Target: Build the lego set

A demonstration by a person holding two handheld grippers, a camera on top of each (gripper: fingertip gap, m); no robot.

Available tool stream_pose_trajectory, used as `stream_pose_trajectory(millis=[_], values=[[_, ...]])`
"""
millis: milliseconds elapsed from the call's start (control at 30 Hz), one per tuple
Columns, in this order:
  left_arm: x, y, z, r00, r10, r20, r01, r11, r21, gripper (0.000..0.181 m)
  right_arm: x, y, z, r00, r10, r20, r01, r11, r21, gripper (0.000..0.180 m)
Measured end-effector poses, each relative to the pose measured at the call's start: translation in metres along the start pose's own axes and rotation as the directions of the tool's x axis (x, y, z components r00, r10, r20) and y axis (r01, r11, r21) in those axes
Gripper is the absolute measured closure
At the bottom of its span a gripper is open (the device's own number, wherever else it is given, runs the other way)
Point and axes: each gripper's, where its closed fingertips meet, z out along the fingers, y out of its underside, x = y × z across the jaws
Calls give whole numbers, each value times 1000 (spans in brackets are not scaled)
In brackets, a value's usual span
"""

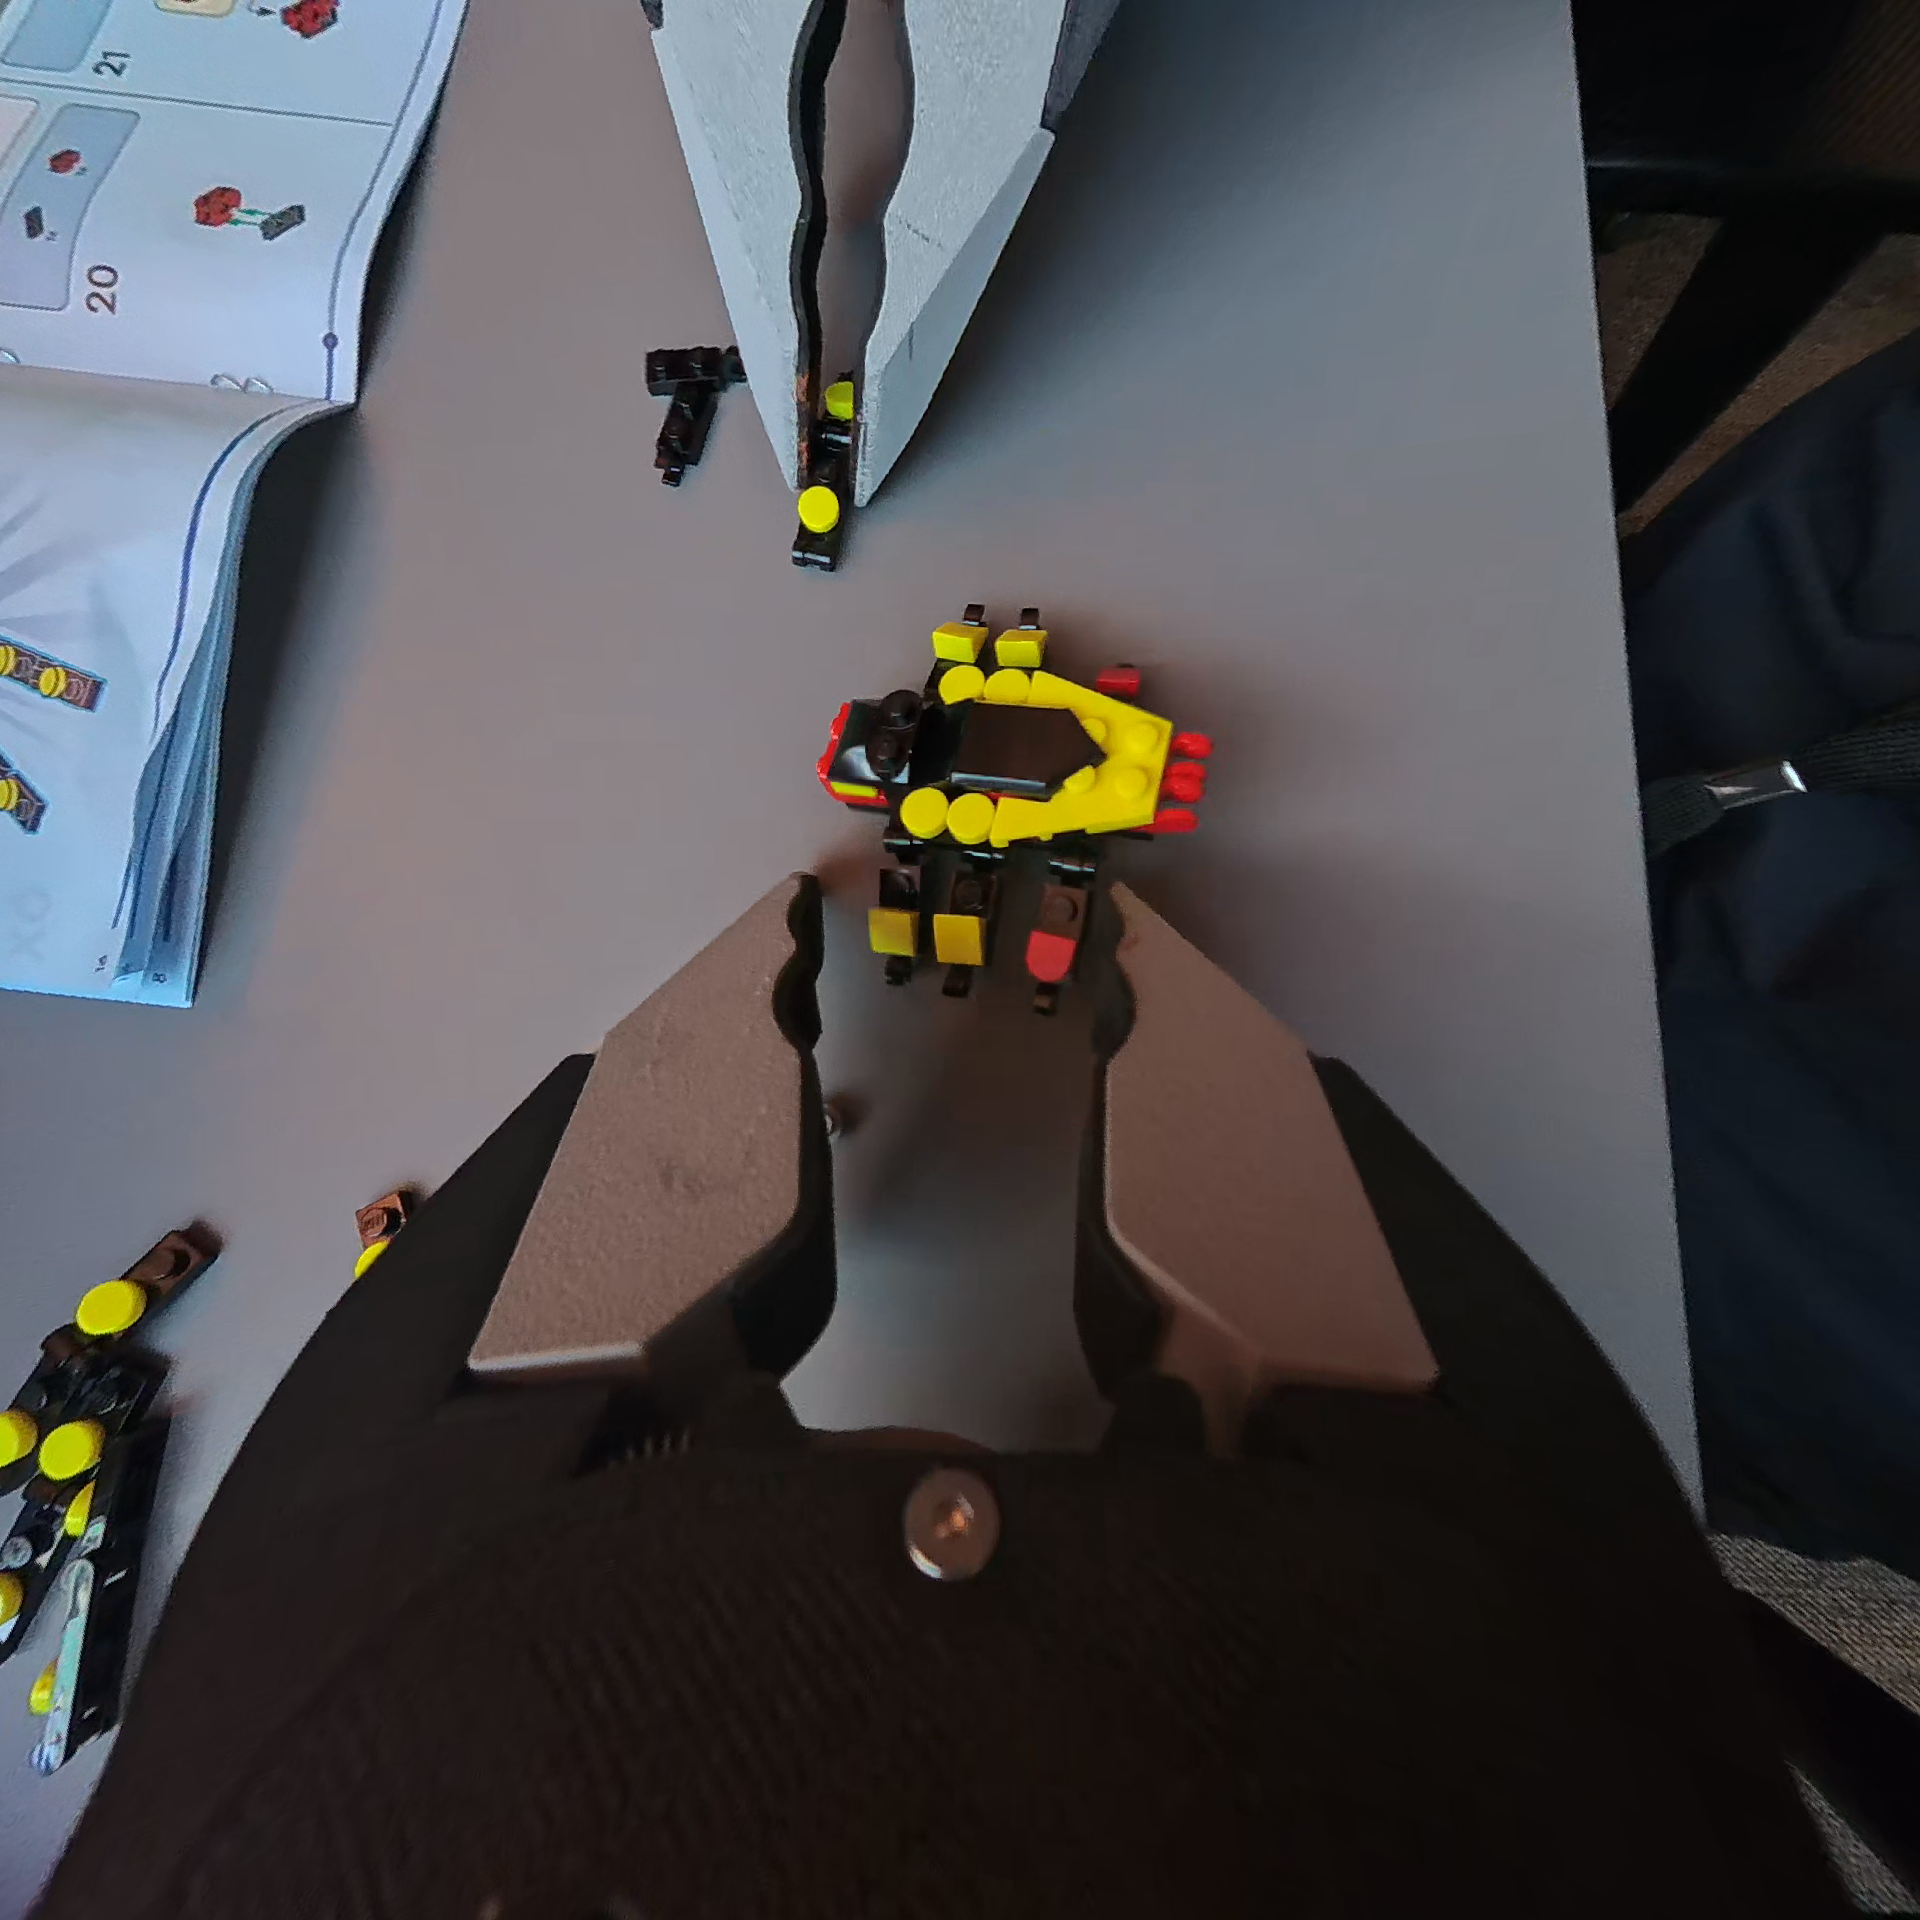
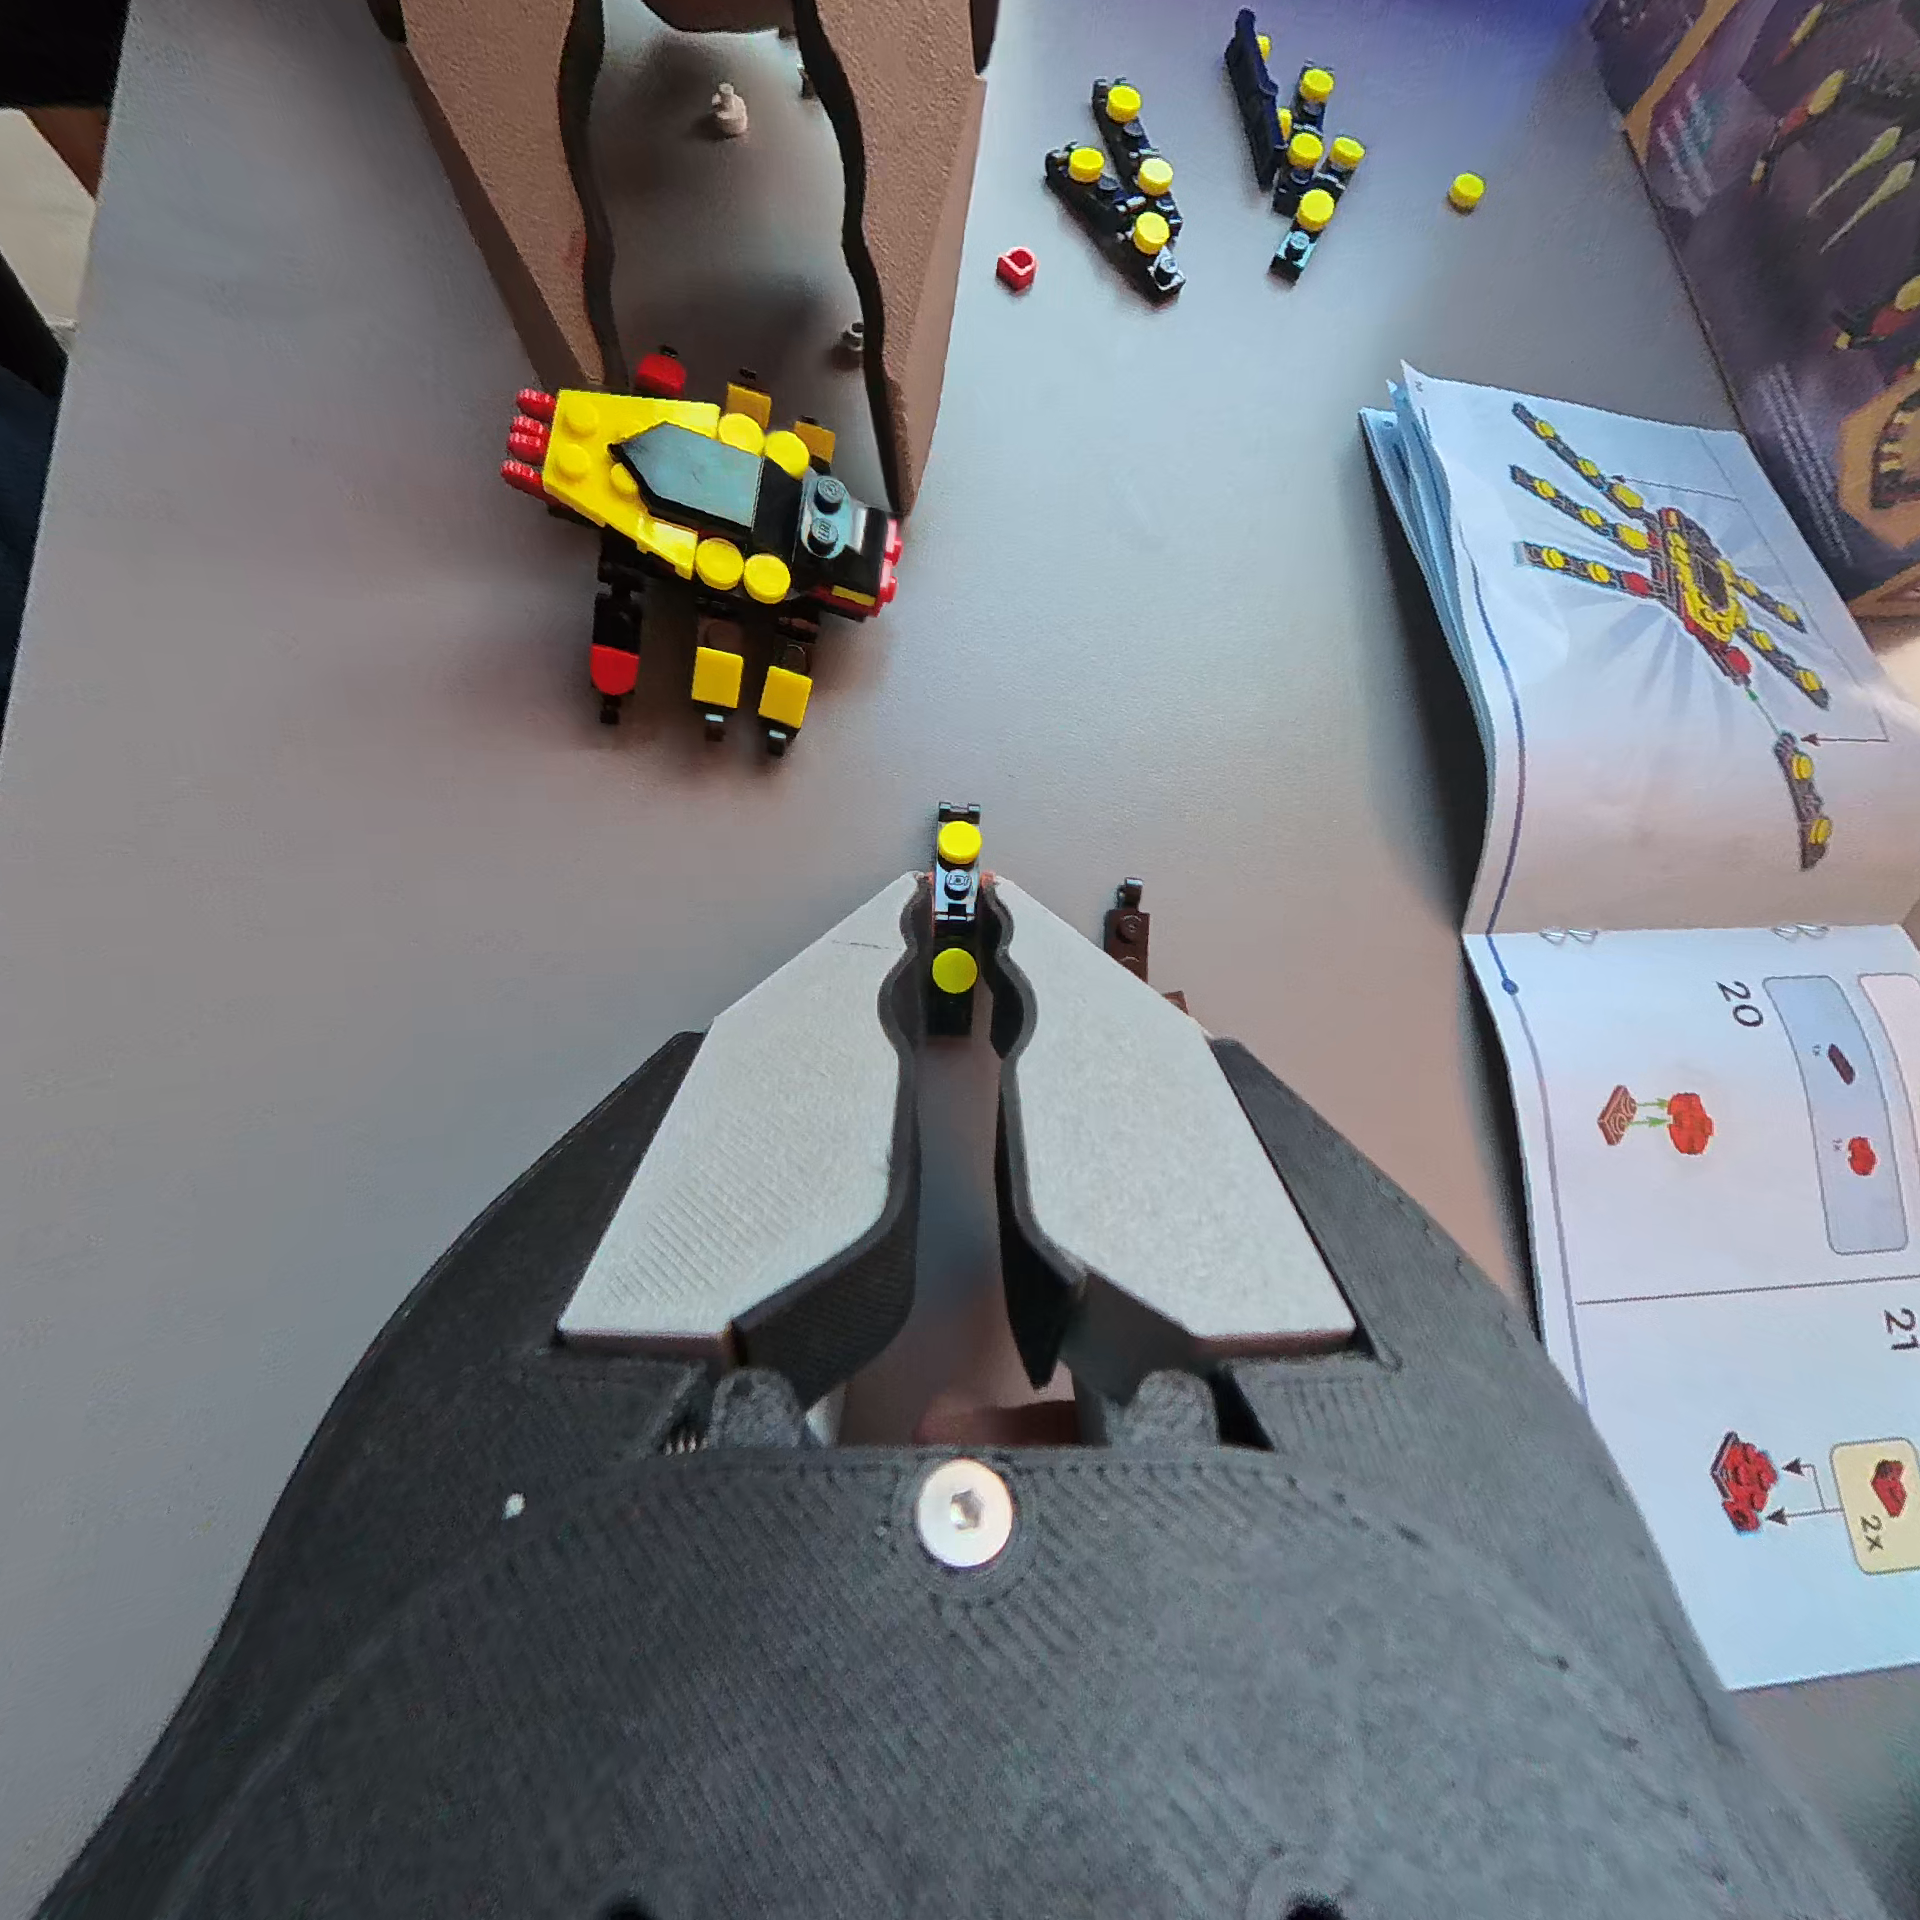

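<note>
The spider body (image 1: 1013,758), yellow, black and red with short leg stubs, lies on the grey table (image 1: 1351,520). My left gripper (image 1: 961,904) is open, its fingertips on either side of the body's near leg stubs and not touching them. My right gripper (image 2: 956,883) is shut on a black leg piece with two yellow round studs (image 2: 956,914); the piece's tip sticks out past the fingertips, low over the table. In the right wrist view the body (image 2: 707,509) lies ahead to the left, with the left gripper (image 2: 748,436) behind it.
An open instruction booklet (image 2: 1662,727) lies at the right, with the set's box (image 2: 1787,260) beyond it. Several assembled legs (image 2: 1132,187) lie at the back, beside a loose red piece (image 2: 1016,267) and a yellow stud (image 2: 1466,190). A small dark hinge piece (image 1: 686,405) lies beside the right gripper. The table edge (image 1: 1621,623) is close to the body. Tip to tip, the grippers are about 9 cm apart.
</note>
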Motion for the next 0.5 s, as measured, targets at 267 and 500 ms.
stream_pose_trajectory(millis=[267, 500], values=[[-2, -1, 1, 1000, -2, 12, 2, 1000, 3, 141, 6, 0, 0, 1000, 26, -12, -26, 1000, 5, 175], [-1, -1, 0, 1000, 2, 17, -2, 1000, 6, 142, 12, 1, -4, 999, 44, -31, -44, 999, 17, 175]])
